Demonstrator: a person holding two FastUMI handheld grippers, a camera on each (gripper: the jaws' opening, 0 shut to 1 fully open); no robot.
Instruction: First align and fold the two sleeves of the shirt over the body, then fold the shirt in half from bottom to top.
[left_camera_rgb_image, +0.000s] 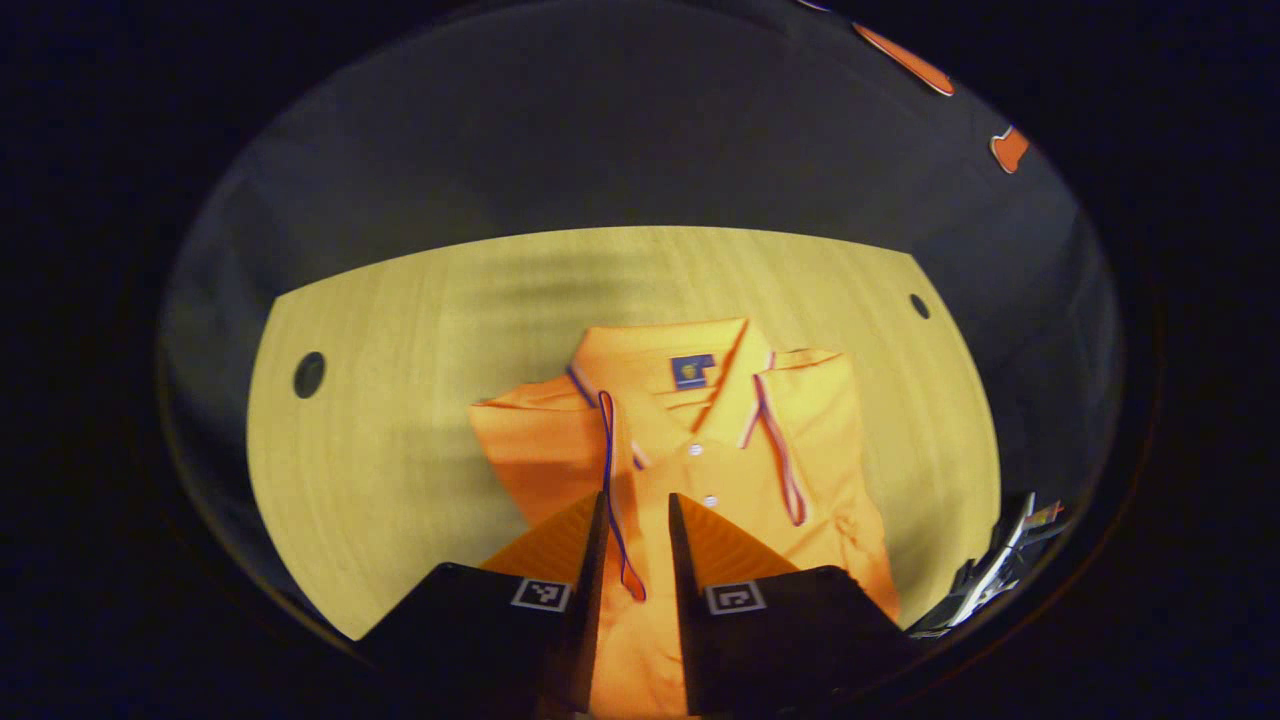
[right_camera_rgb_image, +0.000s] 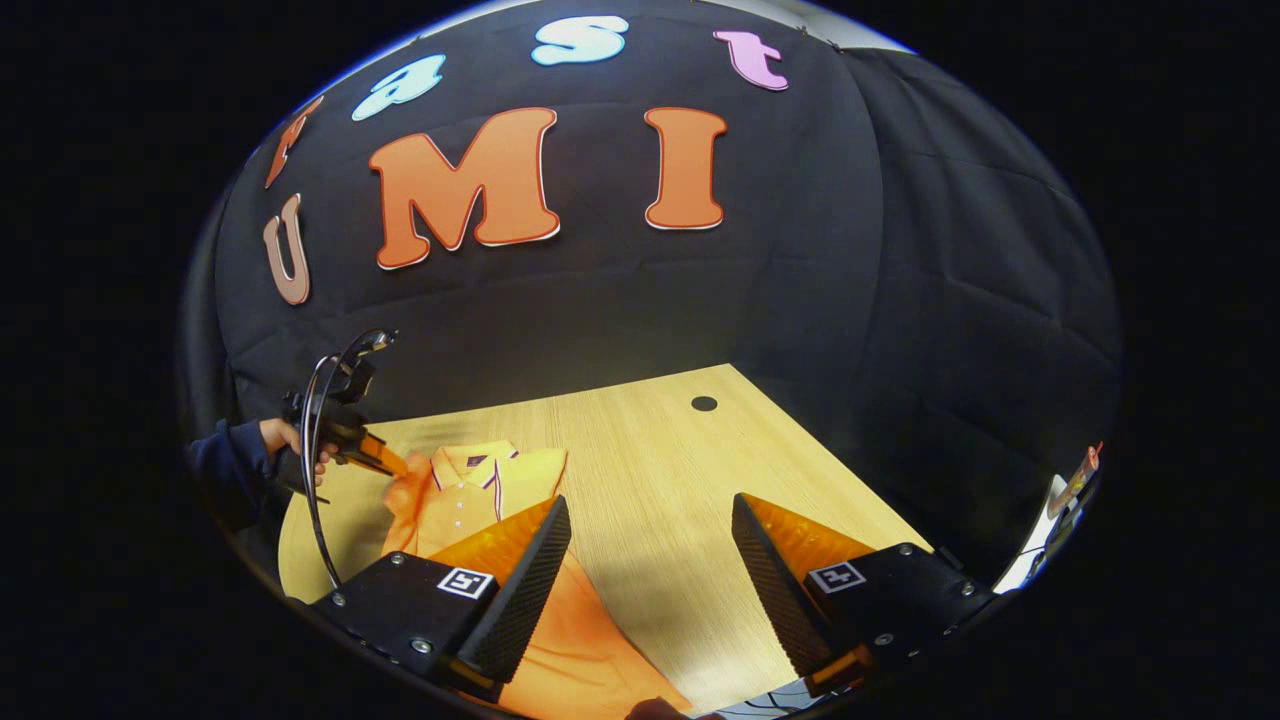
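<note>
The orange shirt lies face up on the wooden table, collar toward twelve o'clock in the left gripper view, buttons running down the middle. Both sleeves are turned in over the chest: their striped cuffs run as thin lines, one at about eleven o'clock of the button row, the other at about one o'clock. The one on the left trails down between the fingers of the left tool.

The left tool sits low over the lower part of the shirt. Its two fingers stand close together with a narrow gap, and the striped cuff edge of the left sleeve passes through that gap; I cannot tell whether the fingers press on the cloth or only straddle it. In the right gripper view the same tool shows at nine o'clock, held by a hand in a dark sleeve, its tips touching the shirt at the shoulder.

The right tool hangs above the table with its fingers spread wide and nothing between them. Bare wood lies under the gap; the lower body of the shirt runs under its left finger toward seven o'clock.

A round hole in the table sits at nine o'clock of the shirt, and a second hole at about two o'clock.
</note>
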